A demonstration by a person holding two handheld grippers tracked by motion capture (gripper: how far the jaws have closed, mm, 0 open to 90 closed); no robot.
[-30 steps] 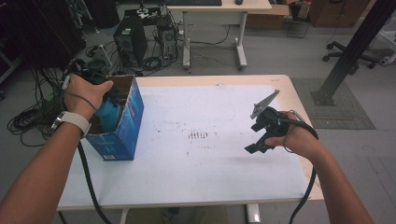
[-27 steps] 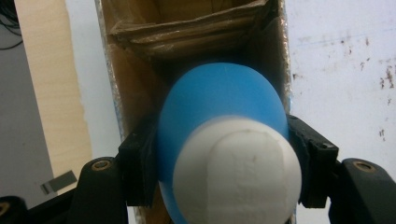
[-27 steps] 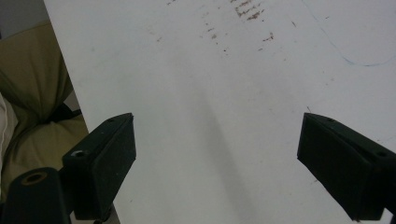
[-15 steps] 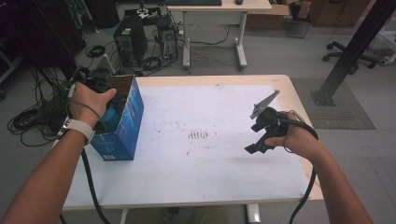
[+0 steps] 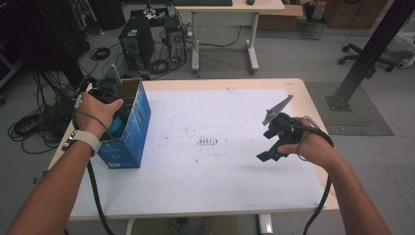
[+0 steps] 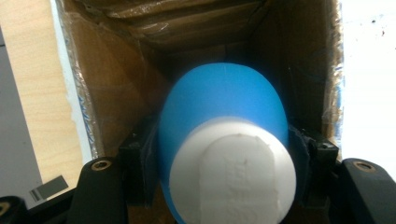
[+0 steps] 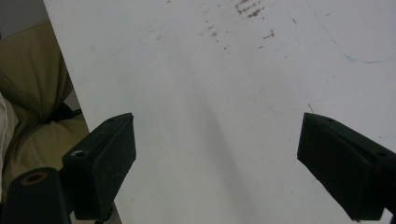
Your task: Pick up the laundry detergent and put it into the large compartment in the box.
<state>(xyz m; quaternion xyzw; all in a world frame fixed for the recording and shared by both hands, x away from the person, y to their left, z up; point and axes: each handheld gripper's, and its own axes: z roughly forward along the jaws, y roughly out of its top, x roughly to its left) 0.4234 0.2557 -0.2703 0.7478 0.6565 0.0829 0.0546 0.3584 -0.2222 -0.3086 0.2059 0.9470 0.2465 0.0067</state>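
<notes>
A blue bottle with a white cap is clamped between the jaws of the left gripper inside the open blue box. Well to the right of the box, the right gripper is held wide open above the table, nothing between its jaws.

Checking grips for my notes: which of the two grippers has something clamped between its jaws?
The left gripper, over the blue box: its jaws clamp a blue bottle with a white cap. The right gripper hovers open over the table.
</notes>
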